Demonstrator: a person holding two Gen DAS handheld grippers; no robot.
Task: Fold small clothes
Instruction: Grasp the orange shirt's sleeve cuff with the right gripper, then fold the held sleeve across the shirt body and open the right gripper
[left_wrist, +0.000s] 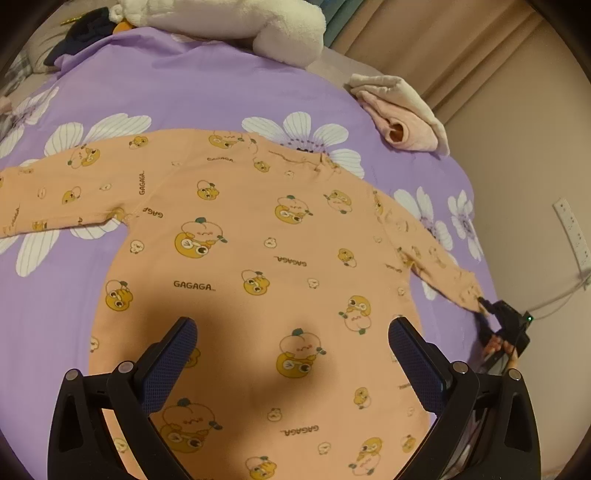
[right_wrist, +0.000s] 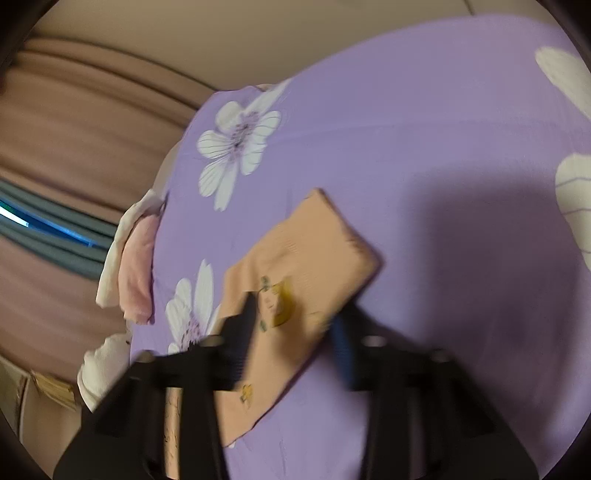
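An orange shirt (left_wrist: 258, 258) is seen spread flat on the bed (left_wrist: 184, 85), sleeves stretched sideways; the right sleeve cuff (right_wrist: 314, 251) is pinched by the right hand-held gripper (right_wrist: 291, 332), while the left hand-held gripper (left_wrist: 291, 354) is held wide apart above the hem

The word "GAGAGA" is printed over and over on the orange shirt (left_wrist: 258, 236), amid cartoon figures: upright on the lower body, upside down near the middle and hem, sideways by the left shoulder. Nothing readable shows in the blurred right wrist view.
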